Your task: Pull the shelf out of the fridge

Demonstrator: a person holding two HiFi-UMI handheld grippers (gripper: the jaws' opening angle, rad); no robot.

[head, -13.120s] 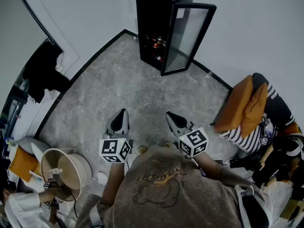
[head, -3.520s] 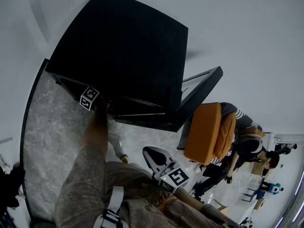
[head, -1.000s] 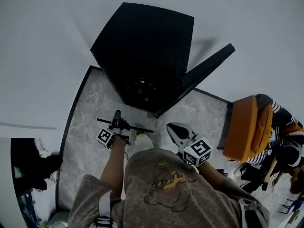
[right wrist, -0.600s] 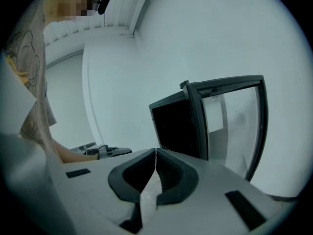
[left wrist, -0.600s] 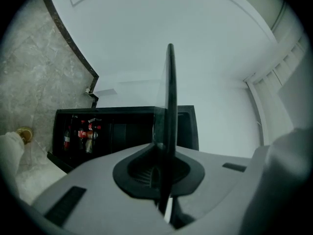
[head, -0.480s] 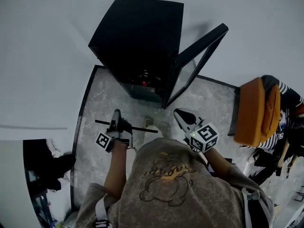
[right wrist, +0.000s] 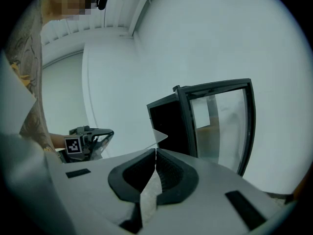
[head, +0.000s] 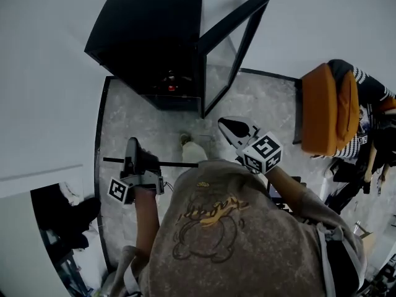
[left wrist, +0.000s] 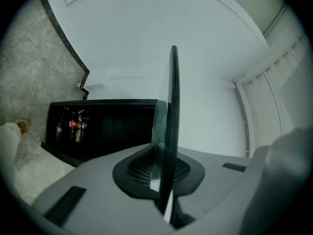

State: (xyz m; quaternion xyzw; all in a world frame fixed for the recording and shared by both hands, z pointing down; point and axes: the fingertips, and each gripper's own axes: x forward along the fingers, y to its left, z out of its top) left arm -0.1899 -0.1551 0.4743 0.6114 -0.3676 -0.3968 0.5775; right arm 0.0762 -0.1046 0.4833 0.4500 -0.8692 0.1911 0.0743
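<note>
The left gripper is sitting at the lower left of the head view with its jaws clenched on the shelf, a thin glass plate that is showing there only as a dark edge-on line. That line is running almost level across the frame, from just left of the gripper to a point near the person's chest. In the left gripper view the plate is standing edge-on between the ribbed pads, rising straight up the middle of the frame. The shelf is lying fully clear of the fridge, which is standing at the upper left of the head view, above the plate and well apart from it, with its door hanging open. The right gripper is hovering at centre right, jaws pressed together on nothing, near the shelf's right end. The removal looks done, so any steadying second grip would probably fall to that nearer right gripper.
</note>
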